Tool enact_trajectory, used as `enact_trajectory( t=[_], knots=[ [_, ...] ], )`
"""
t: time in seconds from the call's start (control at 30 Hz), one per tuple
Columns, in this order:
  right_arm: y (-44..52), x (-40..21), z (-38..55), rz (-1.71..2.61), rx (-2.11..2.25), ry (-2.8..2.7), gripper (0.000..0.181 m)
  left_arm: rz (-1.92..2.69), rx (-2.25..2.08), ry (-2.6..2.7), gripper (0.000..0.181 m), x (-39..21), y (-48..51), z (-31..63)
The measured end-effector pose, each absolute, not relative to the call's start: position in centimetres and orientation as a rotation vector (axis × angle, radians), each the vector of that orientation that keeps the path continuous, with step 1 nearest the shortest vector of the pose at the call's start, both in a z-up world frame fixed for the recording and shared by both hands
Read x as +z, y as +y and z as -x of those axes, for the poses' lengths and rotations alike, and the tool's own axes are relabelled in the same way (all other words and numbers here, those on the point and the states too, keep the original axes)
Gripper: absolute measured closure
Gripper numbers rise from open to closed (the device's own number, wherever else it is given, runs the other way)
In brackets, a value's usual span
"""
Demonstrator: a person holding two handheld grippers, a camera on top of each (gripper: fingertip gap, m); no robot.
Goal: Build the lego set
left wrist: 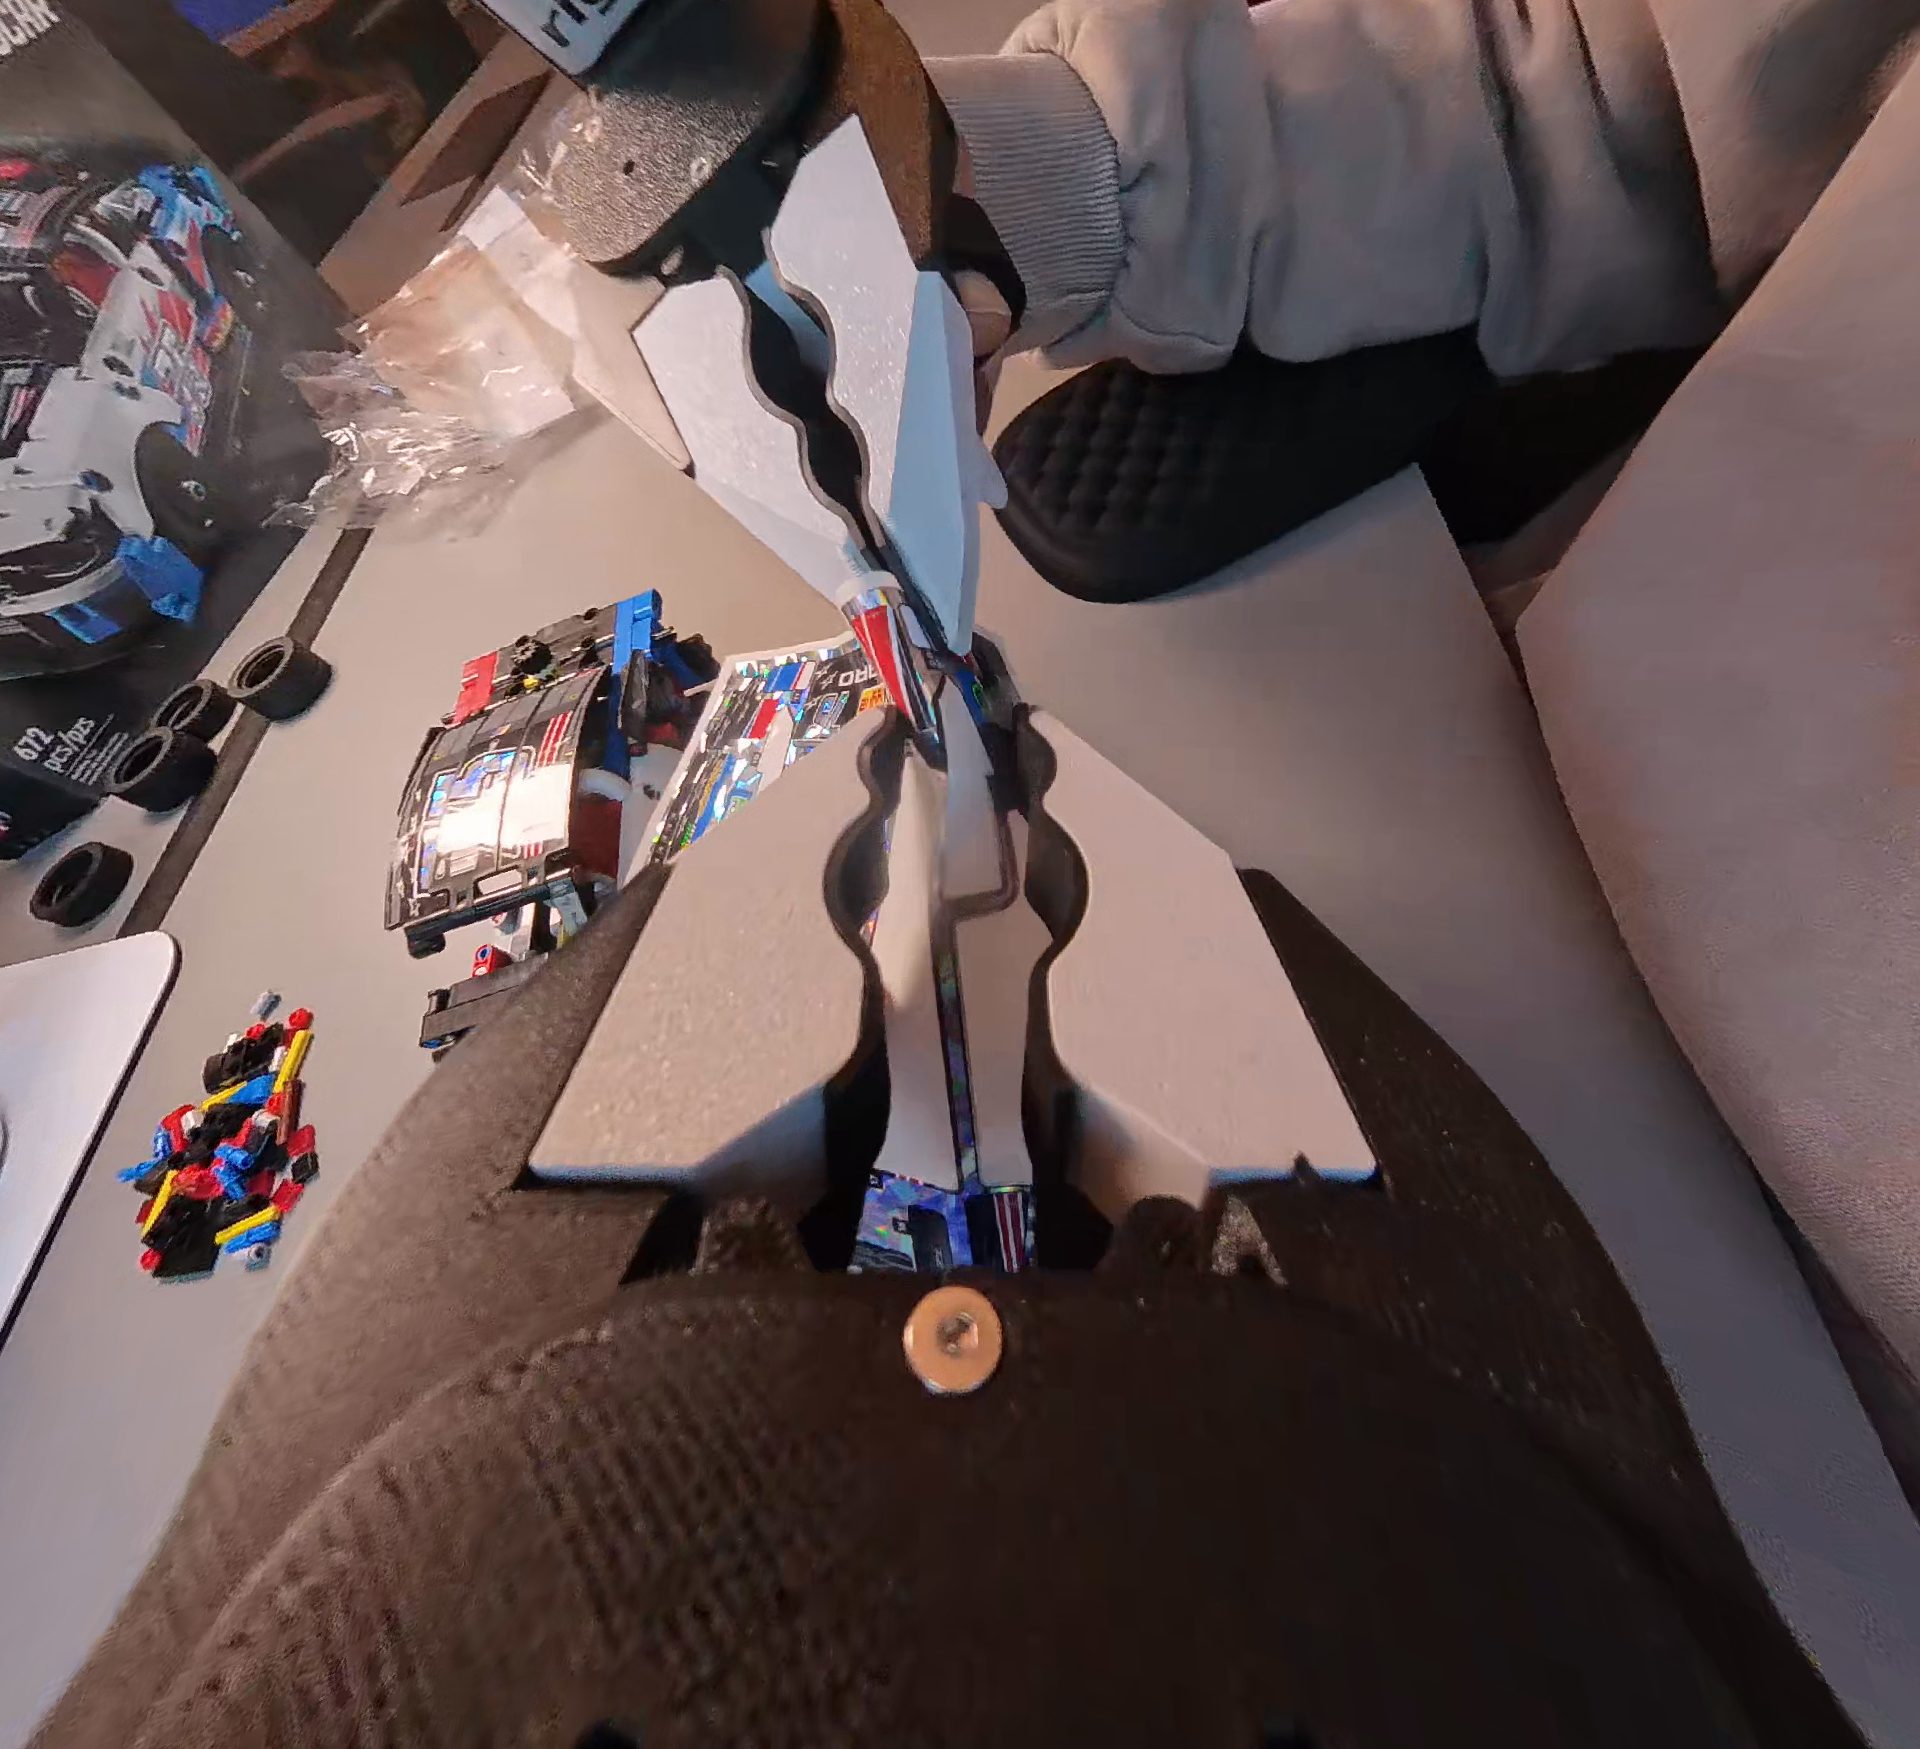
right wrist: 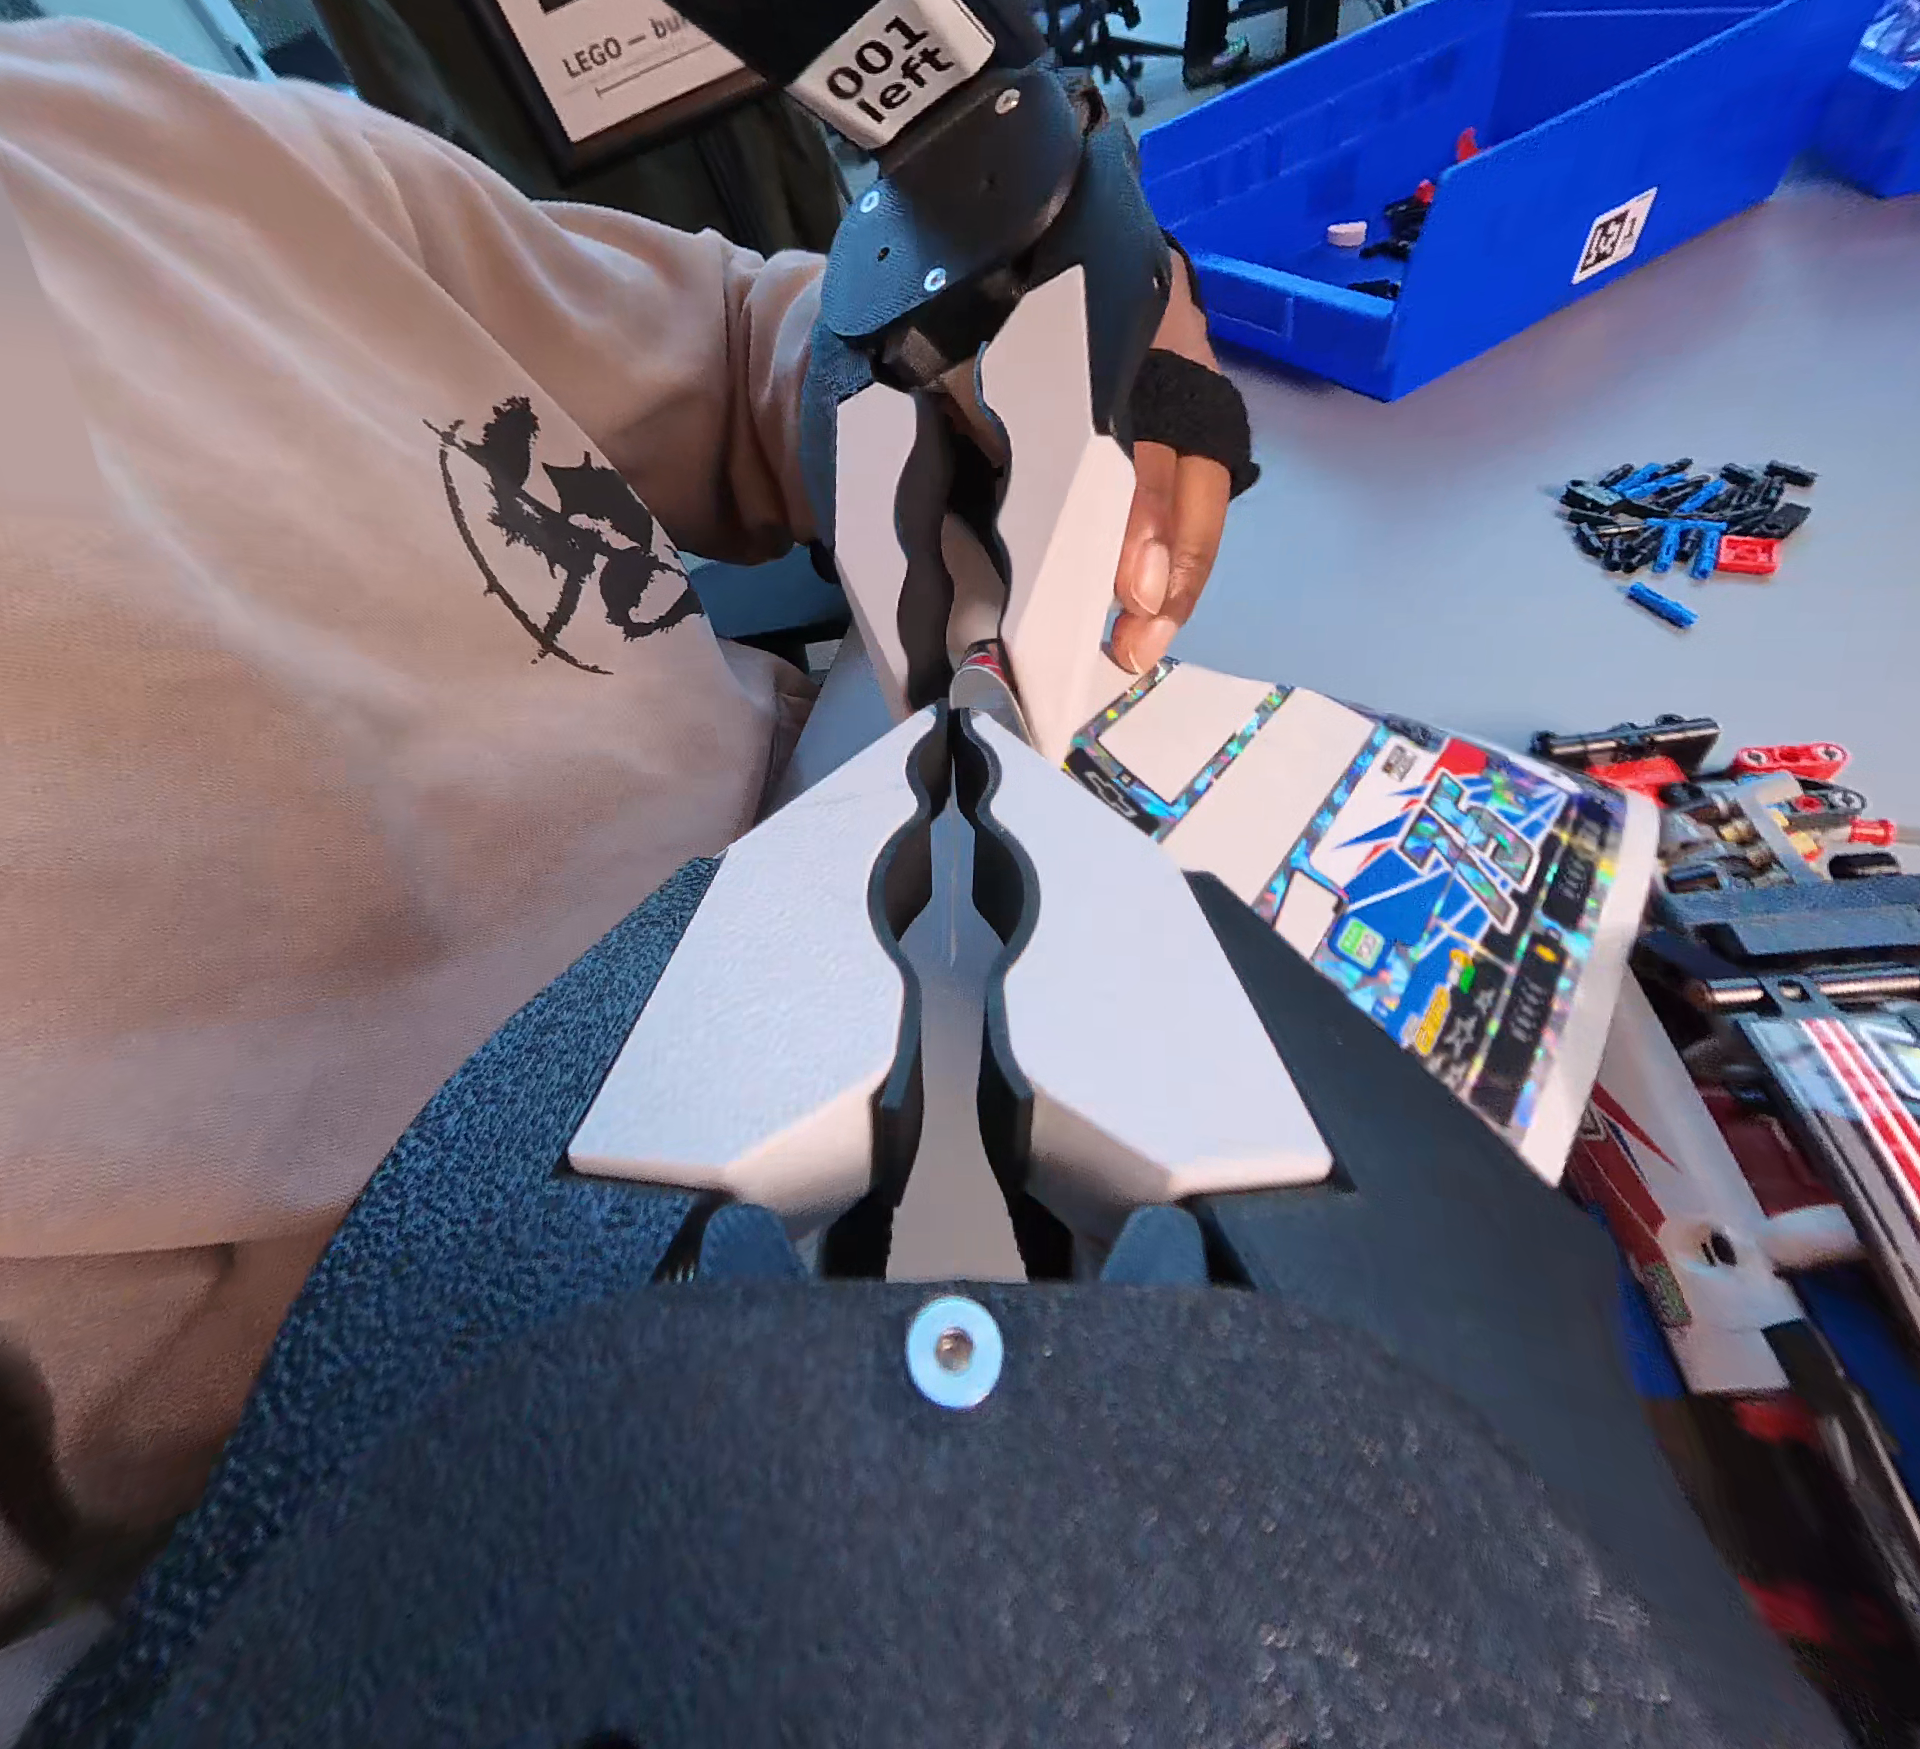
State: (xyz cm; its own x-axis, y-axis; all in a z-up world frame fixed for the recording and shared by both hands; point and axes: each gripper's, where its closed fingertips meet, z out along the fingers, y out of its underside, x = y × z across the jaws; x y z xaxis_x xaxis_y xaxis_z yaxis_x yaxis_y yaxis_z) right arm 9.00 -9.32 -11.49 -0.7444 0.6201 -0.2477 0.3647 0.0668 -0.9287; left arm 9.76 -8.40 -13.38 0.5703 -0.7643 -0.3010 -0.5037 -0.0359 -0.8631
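We see the sticker sheet (right wrist: 1382, 878) held up off the grey table (left wrist: 260, 660), just beside the half-built car (left wrist: 520, 785) — our landmark here. The left gripper (left wrist: 961, 743) has its fingers drawn narrow, pinching the sheet's edge. The right gripper (right wrist: 954, 733) meets it tip to tip, fingers nearly together on a small red-and-white sticker (left wrist: 883, 634) lifting from the sheet. Left of the car in the left wrist view lie four black tyres (left wrist: 197, 712), with the set's box (left wrist: 94, 452) beyond them and a crumpled clear bag (left wrist: 416, 411) behind the car. Nearer us than the car sits a small pile of mixed pieces (left wrist: 223, 1149). Beyond the car in the right wrist view we find blue and black pins (right wrist: 1683, 520) — and a blue bin (right wrist: 1558, 172) farther back.
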Motion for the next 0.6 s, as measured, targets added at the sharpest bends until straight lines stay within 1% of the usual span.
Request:
enact_trajectory(
  t=[0.13, 0.23, 0.33, 0.43, 0.5, 0.6],
  knots=[
    [-8.5, -12.4, -8.5, 1.059, 1.705, -2.074, 0.181, 1.711, -0.27, 1.032, 0.171, -13.9, -8.1, -9.2],
    [-8.2, -12.1, -8.6, 0.961, 1.57, -2.043, 0.179, 1.744, -0.306, 0.998, 0.178, -13.9, -8.0, -8.8],
    [-7.6, -10.6, -8.8, 0.777, 1.296, -1.989, 0.173, 1.789, -0.373, 0.961, 0.18, -13.2, -8.3, -8.4],
    [-8.3, -8.3, -9.2, 0.573, 1.055, -1.959, 0.161, 1.839, -0.483, 0.922, 0.181, -11.8, -8.7, -8.5],
    [-9.3, -7.8, -9.1, 0.505, 0.941, -2.005, 0.154, 1.877, -0.531, 0.937, 0.181, -11.1, -9.1, -8.7],
    [-10.6, -7.4, -8.6, 0.459, 0.915, -2.057, 0.157, 1.916, -0.553, 0.976, 0.181, -10.4, -9.6, -9.4]
  ],
)
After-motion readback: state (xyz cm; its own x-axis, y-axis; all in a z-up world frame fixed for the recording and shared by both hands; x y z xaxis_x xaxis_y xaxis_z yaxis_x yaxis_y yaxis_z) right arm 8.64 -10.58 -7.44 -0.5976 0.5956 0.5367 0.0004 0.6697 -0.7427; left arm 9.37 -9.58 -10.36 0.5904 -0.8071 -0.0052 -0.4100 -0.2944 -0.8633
